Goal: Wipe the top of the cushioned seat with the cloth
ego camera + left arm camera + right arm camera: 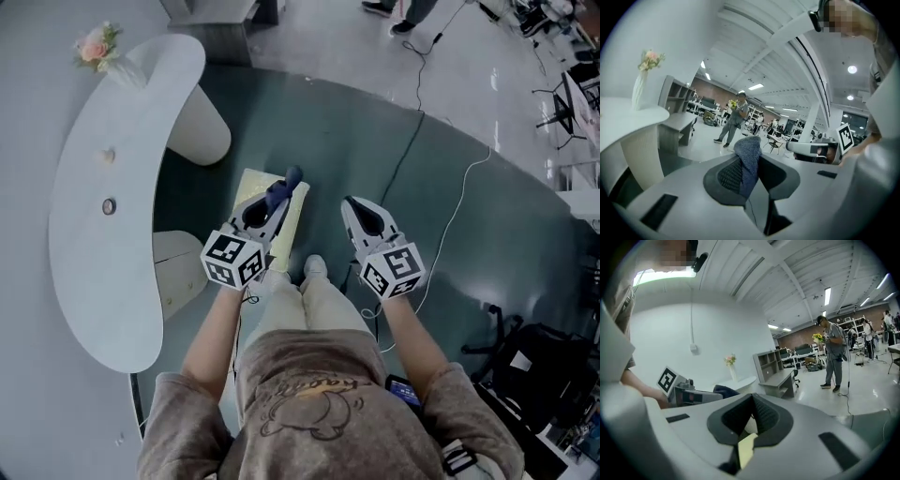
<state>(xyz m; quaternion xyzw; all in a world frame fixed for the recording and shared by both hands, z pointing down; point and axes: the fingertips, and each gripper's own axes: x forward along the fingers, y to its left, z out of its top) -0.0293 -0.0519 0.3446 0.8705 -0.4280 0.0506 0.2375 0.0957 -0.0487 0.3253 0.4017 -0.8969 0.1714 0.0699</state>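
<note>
A curved white table [94,262] stands on the grey floor of a big open hall, to your left. In the head view, your left gripper [281,192] and right gripper [352,205] are side by side, apart, with the pale yellow seat [246,184] under the left fingertips.

In the left gripper view, the fingers are closed on the blue cloth [749,154], which bunches up past them.

In the right gripper view, the fingers meet with nothing held, and the seat shows below them.

Head camera up high, looking steeply down over own legs: left gripper [281,195], right gripper [357,208] and curved table [94,234] all below. Each gripper camera rides close behind own jaws, facing out across hall. Both catch flowers [650,58] and standing person [736,117]. Each glimpses other gripper.
</note>
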